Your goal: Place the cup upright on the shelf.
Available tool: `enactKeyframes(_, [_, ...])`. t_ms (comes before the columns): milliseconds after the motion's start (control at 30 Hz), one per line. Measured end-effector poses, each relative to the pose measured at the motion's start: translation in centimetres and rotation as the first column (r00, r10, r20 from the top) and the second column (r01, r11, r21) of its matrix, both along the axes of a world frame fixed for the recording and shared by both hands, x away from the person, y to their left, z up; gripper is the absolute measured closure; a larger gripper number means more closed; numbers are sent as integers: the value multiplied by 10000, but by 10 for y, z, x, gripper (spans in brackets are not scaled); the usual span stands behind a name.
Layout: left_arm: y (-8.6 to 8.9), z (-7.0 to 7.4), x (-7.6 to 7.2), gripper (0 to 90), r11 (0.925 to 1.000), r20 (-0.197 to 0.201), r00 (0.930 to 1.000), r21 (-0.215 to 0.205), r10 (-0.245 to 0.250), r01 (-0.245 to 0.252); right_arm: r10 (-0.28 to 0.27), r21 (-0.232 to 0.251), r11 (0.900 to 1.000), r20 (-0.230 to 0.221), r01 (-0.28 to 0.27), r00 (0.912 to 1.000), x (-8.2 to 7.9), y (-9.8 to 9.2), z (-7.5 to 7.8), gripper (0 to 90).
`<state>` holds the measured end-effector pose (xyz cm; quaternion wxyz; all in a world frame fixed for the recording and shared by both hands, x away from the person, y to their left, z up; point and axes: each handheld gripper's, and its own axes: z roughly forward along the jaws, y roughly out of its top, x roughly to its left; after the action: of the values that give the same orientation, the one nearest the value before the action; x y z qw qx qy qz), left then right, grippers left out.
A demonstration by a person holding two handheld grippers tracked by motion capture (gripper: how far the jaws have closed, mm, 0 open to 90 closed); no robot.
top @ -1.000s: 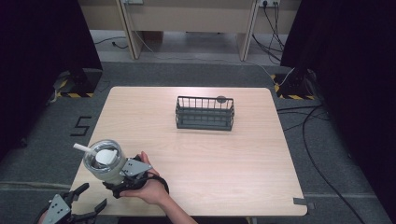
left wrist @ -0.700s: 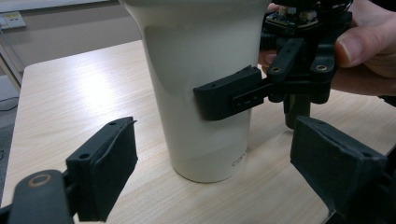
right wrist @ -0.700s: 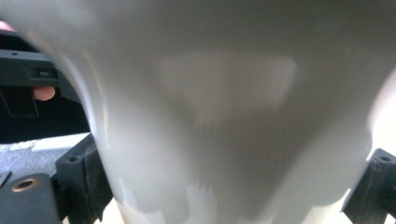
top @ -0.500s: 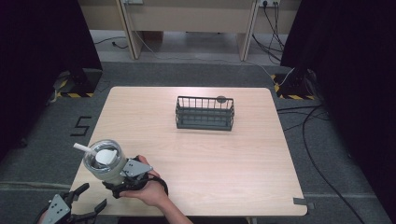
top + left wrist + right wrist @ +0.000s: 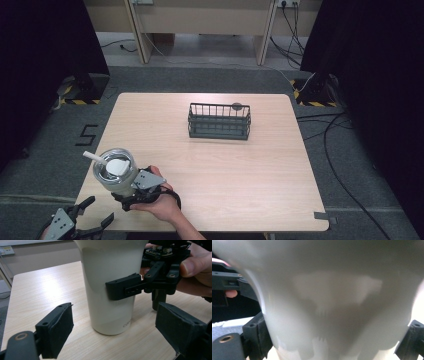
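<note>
**Count on the table: one cup, one basket, two tongs**

One white cup (image 5: pixel 116 172) is standing near the table's (image 5: pixel 250 170) near left corner, and it is carrying one lid and one white straw (image 5: pixel 92 157). One dark wire basket (image 5: pixel 219 121) is sitting toward the far edge, about midway along it, and one small dark round thing (image 5: pixel 236 105) is resting at its far rim. Two tongs are showing: the right tongs (image 5: pixel 131 187) are sitting at the cup, with one hand (image 5: pixel 162 205) gripping them, and the left tongs (image 5: pixel 97 215) are hanging just off the near left corner. One table is carrying the cup and the basket.
</note>
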<state>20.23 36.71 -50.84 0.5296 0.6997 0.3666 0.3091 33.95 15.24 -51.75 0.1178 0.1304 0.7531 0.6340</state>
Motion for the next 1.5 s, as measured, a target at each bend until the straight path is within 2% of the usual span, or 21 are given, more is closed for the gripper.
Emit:
enactKeyframes(167, [0, 0, 0, 142, 10000, 26, 10000, -42, 22, -22, -136, 111, 9998, -181, 138, 9997, 2, -4, 5, 107])
enactKeyframes(367, [0, 0, 0, 141, 10000, 26, 10000, -74, 25, -25, -310, 123, 9994, -108, 312, 9995, 4, -10, 11, 107])
enactKeyframes(600, [0, 1, 0, 141, 9999, 53, 10000, -107, 28, -27, -625, 33, 9980, -19, 625, 9980, 10, -20, 24, 108])
enactKeyframes(767, [0, 1, 0, 141, 9999, 62, 10000, -119, 24, -24, -722, -68, 9974, -106, 721, 9973, 13, -25, 29, 108])
enactKeyframes(800, [0, 1, 0, 141, 9999, 64, 10000, -118, 22, -21, -897, -17, 9960, -60, 897, 9959, 15, -28, 31, 108])
enactKeyframes(833, [0, 1, 0, 141, 9999, 65, 10000, -125, 15, -14, -904, -13, 9959, -141, 904, 9958, 15, -30, 31, 108])
enactKeyframes(1000, [0, 1, 0, 142, 9999, 65, 10000, -139, 9, -8, -1118, -87, 9937, -1, 1118, 9937, 19, -36, 35, 108])
enactKeyframes(1200, [0, 1, 0, 141, 9999, 76, 10000, -151, 3, -2, -1392, -198, 9901, -121, 1389, 9902, 25, -46, 38, 108])
enactKeyframes(1500, [-1, 1, 0, 142, 9998, 58, 10000, -178, -6, 7, -1957, -178, 9806, -188, 1954, 9805, 32, -66, 46, 108])
